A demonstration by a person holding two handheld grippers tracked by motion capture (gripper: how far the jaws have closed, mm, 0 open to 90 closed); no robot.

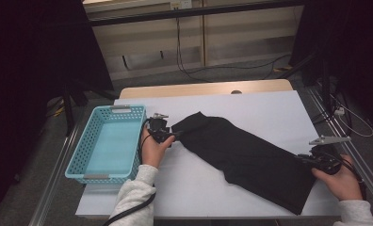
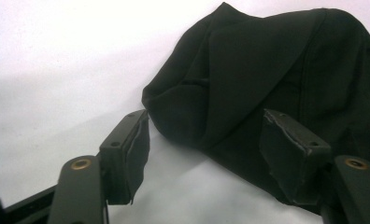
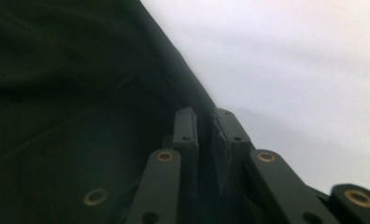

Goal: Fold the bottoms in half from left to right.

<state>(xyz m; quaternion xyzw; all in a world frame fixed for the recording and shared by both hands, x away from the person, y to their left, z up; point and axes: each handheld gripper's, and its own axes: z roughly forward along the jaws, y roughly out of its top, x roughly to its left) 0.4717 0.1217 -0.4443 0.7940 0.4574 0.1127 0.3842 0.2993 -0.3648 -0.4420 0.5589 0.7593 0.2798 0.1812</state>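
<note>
A: Nearest us, the right gripper (image 1: 312, 161) has its jaws nearly together at the edge of the black garment (image 1: 250, 157), seemingly pinching it. That cloth lies folded slantwise across the white table sheet (image 1: 269, 106).

B: And the left gripper (image 2: 204, 154)?

A: Jaws apart, the garment's far end between them, unpressed. A one-sided lift could undo the fold.

B: The turquoise basket (image 1: 77, 159) beyond?

A: Just beside; a swing might snag its rim.
</note>
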